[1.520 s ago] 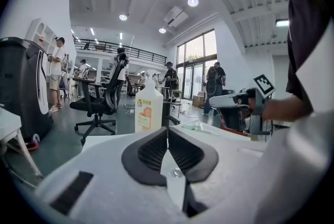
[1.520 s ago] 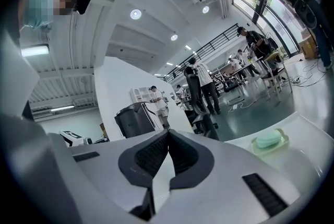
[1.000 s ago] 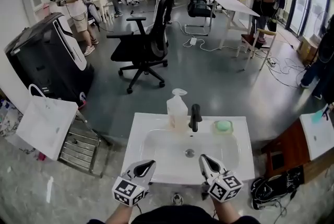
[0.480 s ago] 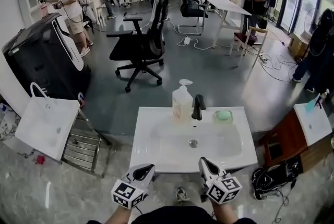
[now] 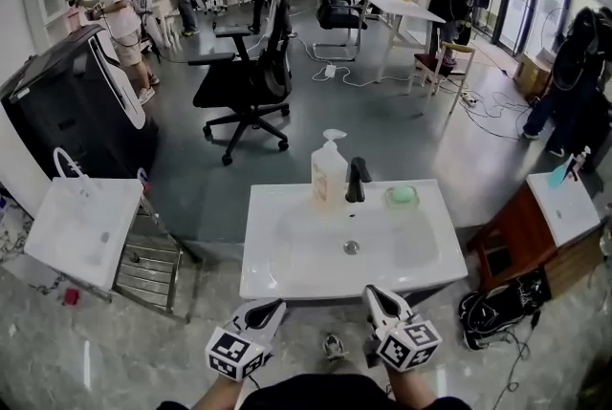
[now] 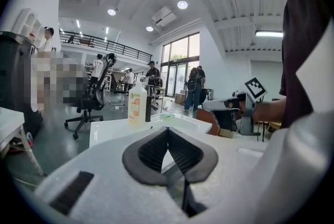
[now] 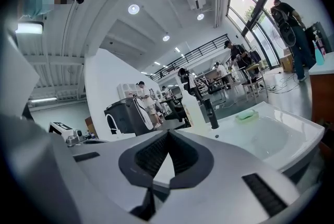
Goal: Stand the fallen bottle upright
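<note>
A white sink (image 5: 263, 241) stands in front of the person. Both grippers are held just short of its near edge, not touching it. The left gripper (image 5: 278, 301) and the right gripper (image 5: 370, 291) each have their jaws pressed together on nothing. The pump bottle (image 5: 328, 173) stands upright on the sink's back rim, just left of the black tap (image 5: 356, 181). A green soap (image 5: 402, 196) lies to the tap's right.

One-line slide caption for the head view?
Shut and empty, left gripper and right gripper hover short of a sink whose pump bottle stands upright beside the black faucet.
</note>
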Motion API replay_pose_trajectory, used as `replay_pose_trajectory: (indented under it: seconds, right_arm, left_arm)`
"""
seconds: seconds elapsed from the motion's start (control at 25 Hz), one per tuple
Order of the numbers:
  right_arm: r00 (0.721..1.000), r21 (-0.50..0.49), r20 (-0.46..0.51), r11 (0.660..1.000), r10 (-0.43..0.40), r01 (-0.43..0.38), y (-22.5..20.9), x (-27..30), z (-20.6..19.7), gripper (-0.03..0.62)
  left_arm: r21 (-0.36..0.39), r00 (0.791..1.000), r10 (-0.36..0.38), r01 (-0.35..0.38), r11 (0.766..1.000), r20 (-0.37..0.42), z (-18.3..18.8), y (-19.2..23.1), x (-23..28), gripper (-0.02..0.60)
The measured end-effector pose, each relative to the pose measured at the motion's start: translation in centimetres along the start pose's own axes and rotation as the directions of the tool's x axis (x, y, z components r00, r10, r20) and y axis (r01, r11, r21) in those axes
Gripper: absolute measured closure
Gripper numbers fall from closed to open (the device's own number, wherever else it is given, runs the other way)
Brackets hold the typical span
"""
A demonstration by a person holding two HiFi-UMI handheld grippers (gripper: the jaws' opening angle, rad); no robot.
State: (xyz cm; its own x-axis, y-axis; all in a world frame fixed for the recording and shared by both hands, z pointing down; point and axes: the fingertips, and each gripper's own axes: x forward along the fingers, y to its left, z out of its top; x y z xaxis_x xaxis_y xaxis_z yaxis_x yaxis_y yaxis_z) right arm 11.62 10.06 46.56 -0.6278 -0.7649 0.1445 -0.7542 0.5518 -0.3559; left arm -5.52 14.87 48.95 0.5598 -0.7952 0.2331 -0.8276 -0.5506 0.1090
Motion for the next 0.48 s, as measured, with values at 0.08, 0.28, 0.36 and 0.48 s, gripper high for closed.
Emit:
replay_pose_trajectory:
  seconds: [0.08,0.28,0.36,0.48]
  right_arm:
    - [1.000,0.004,0.004,1.000,-0.006,0.006,0.2,-0.5,-0.2,0.592]
    - [1.000,0.008,0.002,1.000,-0.013,0.013,0.6,-1.3,-0.6,0.592]
    - [1.000,0.009,0.000,1.000,-0.013,0.013,0.6,-1.4,-0.7,0.593]
    - [1.000,0.008,-0.001,1.000,-0.011,0.011,0.6,-1.5,-0.8,0.592]
  left_arm:
    - [0.004,1.000,-0.006,0.006,1.000,-0.002,-0.1,-0.3,-0.2,0.561]
    - [0.009,1.000,-0.016,0.016,1.000,-0.008,-0.3,-0.6,-0.7,0.561]
    - [0.008,1.000,-0.020,0.020,1.000,-0.011,-0.4,-0.8,-0.7,0.561]
    - [0.004,1.000,-0.026,0.027,1.000,-0.014,-0.6,-1.0,-0.6,0.561]
